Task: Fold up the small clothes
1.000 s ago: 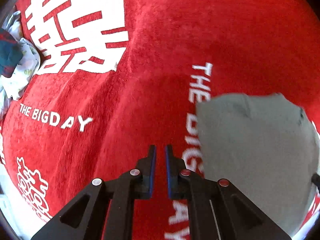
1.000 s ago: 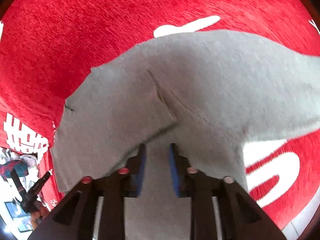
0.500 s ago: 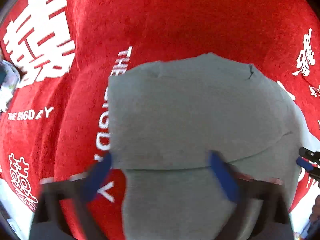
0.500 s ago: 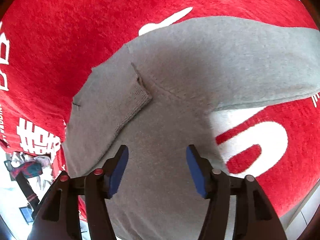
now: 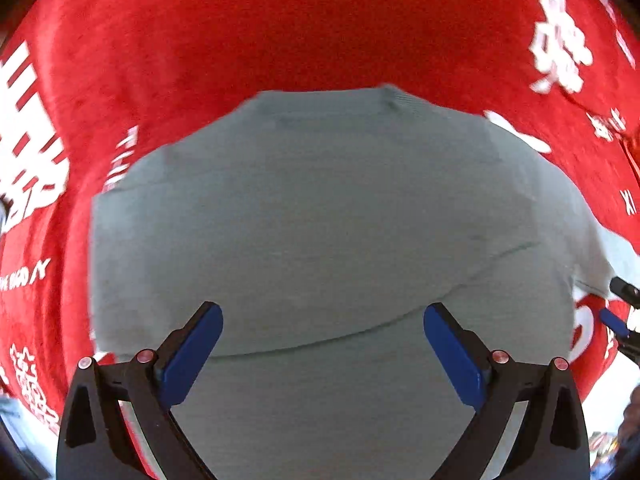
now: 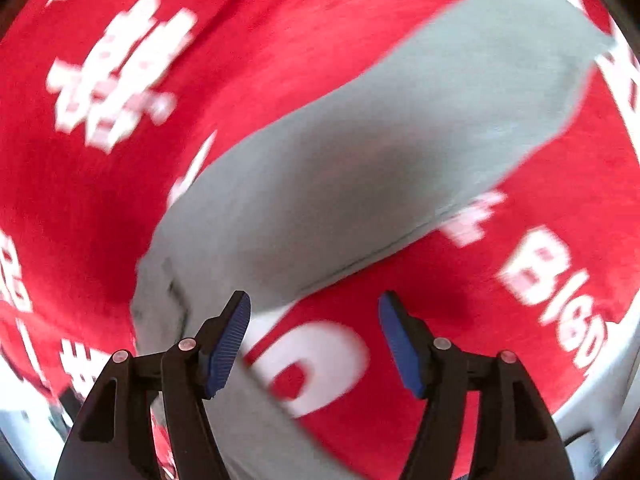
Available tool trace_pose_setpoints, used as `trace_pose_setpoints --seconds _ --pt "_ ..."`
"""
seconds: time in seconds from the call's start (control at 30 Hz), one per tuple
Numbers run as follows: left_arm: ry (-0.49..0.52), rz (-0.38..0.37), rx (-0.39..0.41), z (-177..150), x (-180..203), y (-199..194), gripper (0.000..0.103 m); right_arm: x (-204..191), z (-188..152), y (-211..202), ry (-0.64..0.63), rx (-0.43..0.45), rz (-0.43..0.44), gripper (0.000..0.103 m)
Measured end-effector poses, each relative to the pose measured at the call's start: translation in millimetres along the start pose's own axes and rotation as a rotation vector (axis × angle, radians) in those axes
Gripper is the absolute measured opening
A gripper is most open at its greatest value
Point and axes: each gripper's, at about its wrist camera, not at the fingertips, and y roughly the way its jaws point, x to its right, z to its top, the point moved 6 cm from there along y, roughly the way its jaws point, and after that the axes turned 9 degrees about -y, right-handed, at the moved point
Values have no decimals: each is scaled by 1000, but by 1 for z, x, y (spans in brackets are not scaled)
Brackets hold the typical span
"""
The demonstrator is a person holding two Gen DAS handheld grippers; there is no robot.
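Observation:
A grey knit sweater (image 5: 320, 220) lies flat on the red cloth, its body partly folded with a curved fold edge across it. My left gripper (image 5: 322, 340) hangs above the sweater's body, jaws wide open, nothing between them. In the right wrist view the sweater's long sleeve (image 6: 400, 152) stretches up to the right. My right gripper (image 6: 314, 332) hovers over the red cloth just below the sleeve; its jaws are opening and hold nothing. The right gripper's blue pad (image 5: 614, 322) shows at the right edge of the left wrist view.
The red plush cloth (image 5: 280, 32) with white lettering and characters (image 6: 112, 72) covers the table. Its edge and a pale floor show at the lower right (image 6: 600, 392) of the right wrist view.
Both grippers went from nearly shut to open. The left one moved from bare red cloth to over the sweater's body. The right one slid off the body to beside the sleeve.

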Motion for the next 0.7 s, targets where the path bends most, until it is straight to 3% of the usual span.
trace_pose_setpoints --seconds 0.17,0.33,0.47,0.6,0.7 --pt "68 -21 11 -3 50 1 101 66 31 -18 206 83 25 71" --pt "110 -43 7 -6 85 3 101 100 56 -20 334 137 95 71" --pt "127 -50 5 -8 105 5 101 112 70 -21 446 184 237 71" --pt "129 -56 0 -7 110 6 101 112 76 -23 466 209 294 72" --pt "129 -71 -3 -5 111 7 101 113 75 -19 507 182 334 63"
